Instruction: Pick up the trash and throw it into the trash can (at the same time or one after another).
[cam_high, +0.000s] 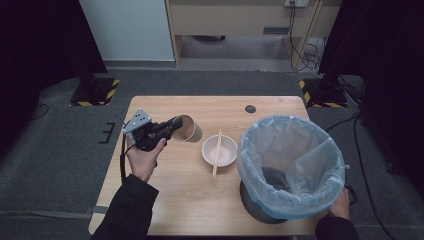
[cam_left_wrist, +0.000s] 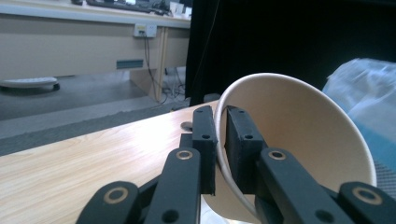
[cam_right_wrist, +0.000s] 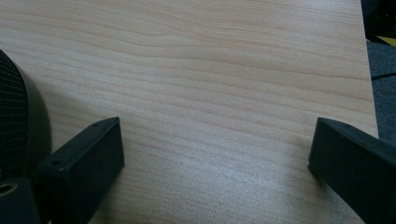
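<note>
Holding: the left gripper (cam_high: 176, 123) has its fingers (cam_left_wrist: 204, 140) pinched on the rim of a paper cup (cam_high: 190, 129), one finger outside the wall and one inside.
Cup: tipped on its side, with its mouth toward the gripper and its base toward the bowl (cam_high: 219, 150); in the left gripper view its pale inside (cam_left_wrist: 299, 135) faces the camera, and the wall runs between the two black fingers.
Cup place: over the left half of the surface (cam_high: 190, 195), just left of the bowl; I cannot tell whether it touches the wood.
Left hand: the hand (cam_high: 144, 159) grips the gripper body from below, a dark sleeve behind it.
Bowl: white, upright near the middle of the surface, with chopsticks (cam_high: 217, 152) laid across its rim, their near end past the bowl's edge.
Bin: a dark bin lined with a pale blue bag (cam_high: 292, 162) stands on the right side of the surface, close to the bowl.
Right gripper: its fingers (cam_right_wrist: 84, 163) stand wide apart over bare wood (cam_right_wrist: 210, 93) with nothing between them; the bin's dark base (cam_right_wrist: 18, 121) lies beside one finger.
Right hand: a hand (cam_high: 341, 204) shows at the bin's near right edge.
</note>
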